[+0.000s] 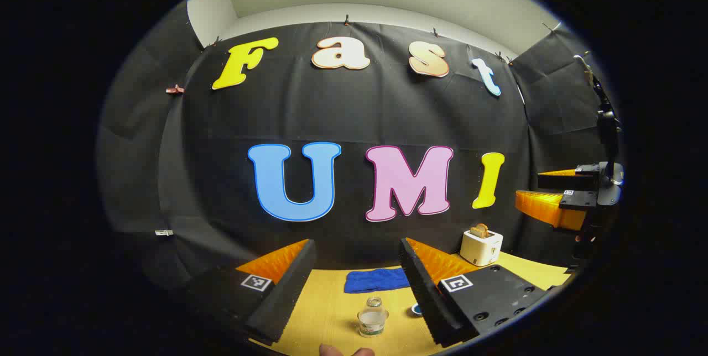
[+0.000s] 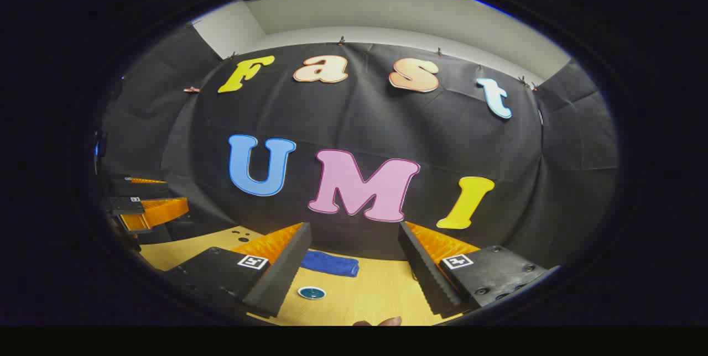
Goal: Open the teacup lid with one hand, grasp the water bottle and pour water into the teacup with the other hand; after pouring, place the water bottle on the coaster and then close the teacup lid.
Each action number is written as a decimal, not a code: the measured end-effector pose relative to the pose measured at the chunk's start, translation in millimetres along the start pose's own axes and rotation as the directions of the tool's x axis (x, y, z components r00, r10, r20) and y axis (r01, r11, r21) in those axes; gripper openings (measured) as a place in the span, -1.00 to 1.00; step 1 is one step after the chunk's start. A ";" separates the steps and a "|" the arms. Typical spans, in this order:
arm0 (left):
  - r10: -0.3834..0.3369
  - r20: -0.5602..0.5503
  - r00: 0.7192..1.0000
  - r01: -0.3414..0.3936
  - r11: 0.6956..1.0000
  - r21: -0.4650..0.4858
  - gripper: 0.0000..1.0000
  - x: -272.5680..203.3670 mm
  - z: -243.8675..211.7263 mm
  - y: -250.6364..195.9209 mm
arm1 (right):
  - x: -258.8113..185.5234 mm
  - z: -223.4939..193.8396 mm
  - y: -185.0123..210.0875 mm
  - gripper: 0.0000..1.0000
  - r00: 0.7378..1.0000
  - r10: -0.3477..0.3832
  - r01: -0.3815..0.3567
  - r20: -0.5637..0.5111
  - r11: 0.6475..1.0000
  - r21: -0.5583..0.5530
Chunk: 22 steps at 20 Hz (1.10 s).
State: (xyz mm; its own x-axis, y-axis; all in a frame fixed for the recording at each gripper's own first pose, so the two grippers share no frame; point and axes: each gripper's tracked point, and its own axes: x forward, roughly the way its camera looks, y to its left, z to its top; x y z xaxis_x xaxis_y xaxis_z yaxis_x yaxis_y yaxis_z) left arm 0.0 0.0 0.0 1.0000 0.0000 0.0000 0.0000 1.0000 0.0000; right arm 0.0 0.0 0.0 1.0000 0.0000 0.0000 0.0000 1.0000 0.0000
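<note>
Both tools are held high above the counter (image 1: 332, 312), fingers apart and empty, so nothing of the task is judged begun. The left tool (image 1: 357, 284) is aimed so that the bottle (image 1: 373, 317) is framed between its fingers, which suggests the bottle is meant for that side. Behind the bottle a blue cloth (image 1: 376, 279) is laid; to the bottle's right a small teal disc (image 2: 311, 292), probably the coaster, is set. A toaster (image 1: 481, 245) is kept farther right, out of the way. The right tool (image 2: 354, 281) is spread over the disc and cloth. A teacup cannot be made out.
</note>
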 end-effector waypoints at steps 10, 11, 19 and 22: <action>0.032 0.011 0.999 -0.033 0.999 0.014 0.90 -1.7 2.3 8.3 | -1.4 5.7 10.0 0.96 0.999 0.034 -0.034 0.024 0.999 0.010; 0.034 0.011 0.999 -0.034 0.999 0.015 0.90 -2.3 1.8 8.1 | -0.6 4.5 10.4 0.96 0.999 0.039 -0.040 0.023 0.999 0.007; 0.034 -0.004 0.999 -0.034 0.999 0.012 0.90 8.4 -14.0 7.3 | 15.0 -31.6 29.6 0.93 0.997 0.078 -0.077 -0.028 0.997 0.023; 0.034 -0.020 0.999 -0.034 0.999 0.013 0.90 19.7 -36.5 8.6 | 23.1 -68.7 44.7 0.95 0.993 0.103 -0.099 -0.064 0.994 0.054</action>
State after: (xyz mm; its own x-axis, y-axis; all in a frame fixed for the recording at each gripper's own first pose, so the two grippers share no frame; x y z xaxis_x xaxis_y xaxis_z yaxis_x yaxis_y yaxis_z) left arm 19.7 8.6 -36.5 0.9992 0.0344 -0.0202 -0.0341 0.9993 0.0130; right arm 23.1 44.7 -68.7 0.9927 0.1027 -0.0638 -0.0993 0.9936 0.0540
